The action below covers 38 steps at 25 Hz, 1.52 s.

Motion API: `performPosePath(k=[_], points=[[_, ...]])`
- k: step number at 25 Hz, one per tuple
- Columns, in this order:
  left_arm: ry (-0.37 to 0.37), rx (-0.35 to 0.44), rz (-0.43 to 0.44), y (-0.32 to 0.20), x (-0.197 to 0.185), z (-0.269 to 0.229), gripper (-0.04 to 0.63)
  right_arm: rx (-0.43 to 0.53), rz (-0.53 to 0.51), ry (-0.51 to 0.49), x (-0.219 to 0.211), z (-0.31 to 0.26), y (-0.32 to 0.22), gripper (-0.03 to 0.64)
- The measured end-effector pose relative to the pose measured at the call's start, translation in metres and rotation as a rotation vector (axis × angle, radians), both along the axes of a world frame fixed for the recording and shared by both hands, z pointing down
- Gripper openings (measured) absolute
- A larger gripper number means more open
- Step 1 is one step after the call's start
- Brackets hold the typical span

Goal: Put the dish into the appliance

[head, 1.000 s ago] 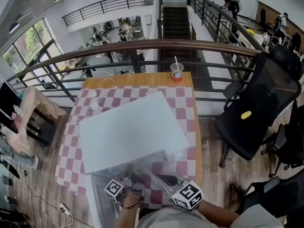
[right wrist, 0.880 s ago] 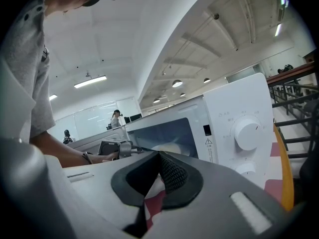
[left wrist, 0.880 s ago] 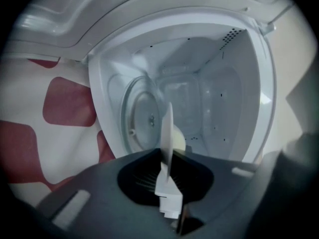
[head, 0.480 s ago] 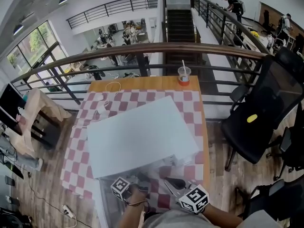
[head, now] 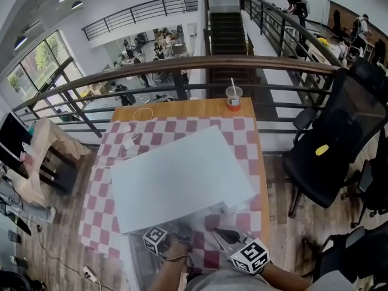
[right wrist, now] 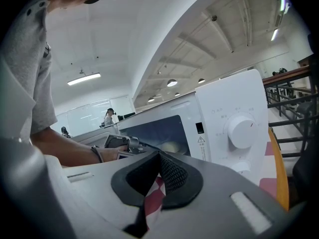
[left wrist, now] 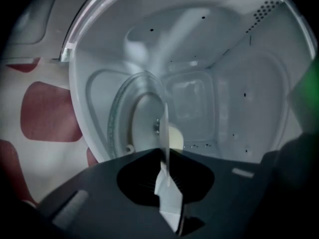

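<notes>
feeding the round clear glass dish into the boxy white microwave oven, which stands on a red-and-white chequered tablecloth; the left gripper has its jaws all but closed, pinching the dish by its thin rim, so the rim shows edge-on between the pads while the rest of the disc reaches forward into the pale cavity; against the head views of a moment before, the left gripper sits closer to the oven's front edge, having crept in towards the opening with its hold on the rim unchanged; the right gripper waits just beside the oven's front, near the white control dial, jaws drawn together on nothing, and has scarcely shifted; reading: the dish is at or just inside the mouth, carried, and apparently not yet resting on the cavity floor; insertion is well advanced; what remains is to lower the dish level onto its seat and let go; the chief hazard is glass slipping from so narrow a hold.
</notes>
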<state>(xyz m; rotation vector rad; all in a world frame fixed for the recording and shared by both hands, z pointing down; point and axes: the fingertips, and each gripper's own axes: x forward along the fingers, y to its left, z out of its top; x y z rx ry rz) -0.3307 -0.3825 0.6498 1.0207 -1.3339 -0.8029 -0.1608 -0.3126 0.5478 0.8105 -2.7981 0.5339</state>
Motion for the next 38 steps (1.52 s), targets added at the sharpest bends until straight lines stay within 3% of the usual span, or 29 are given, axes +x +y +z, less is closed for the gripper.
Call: performPosePath(k=[3,6,9,12,16,18,22,24,27,33,38], points=[[-0.042,-0.064,0.031,0.003,0.001,0.008,0.038,0.005,0.0,0.006,0.0,-0.001,0.001,-0.002],[-0.169,-0.117,0.114,0.004,-0.001,0.01,0.048,0.016,0.005,0.012,0.0,-0.001,0.001,-0.002],[-0.224,-0.141,0.209,0.008,0.006,0.01,0.118,0.019,0.007,0.012,0.001,-0.002,0.001,-0.002],[-0.246,-0.107,0.266,0.009,0.01,0.005,0.15,0.023,0.007,0.014,0.002,-0.002,0.002,-0.002],[-0.37,-0.049,0.373,0.004,0.017,-0.007,0.205,0.028,0.001,0.02,0.001,-0.001,0.004,-0.002],[-0.452,-0.06,0.445,0.006,0.021,-0.006,0.236,0.033,-0.006,0.025,0.0,0.0,0.007,-0.002],[-0.734,-0.159,0.613,0.012,0.025,0.001,0.257,0.049,-0.022,0.04,-0.002,0.0,0.012,-0.002],[-0.832,-0.207,0.666,0.015,0.025,0.004,0.272,0.059,-0.029,0.047,-0.002,-0.001,0.015,-0.002],[-0.888,-0.248,0.71,0.018,0.028,0.007,0.289,0.071,-0.034,0.054,-0.001,-0.002,0.018,-0.002],[-0.997,-0.315,0.82,0.022,0.038,0.012,0.411,0.099,-0.051,0.072,0.0,-0.002,0.026,-0.002],[-1.084,-0.398,0.887,0.029,0.045,0.016,0.454,0.11,-0.07,0.082,0.003,-0.003,0.037,-0.002]])
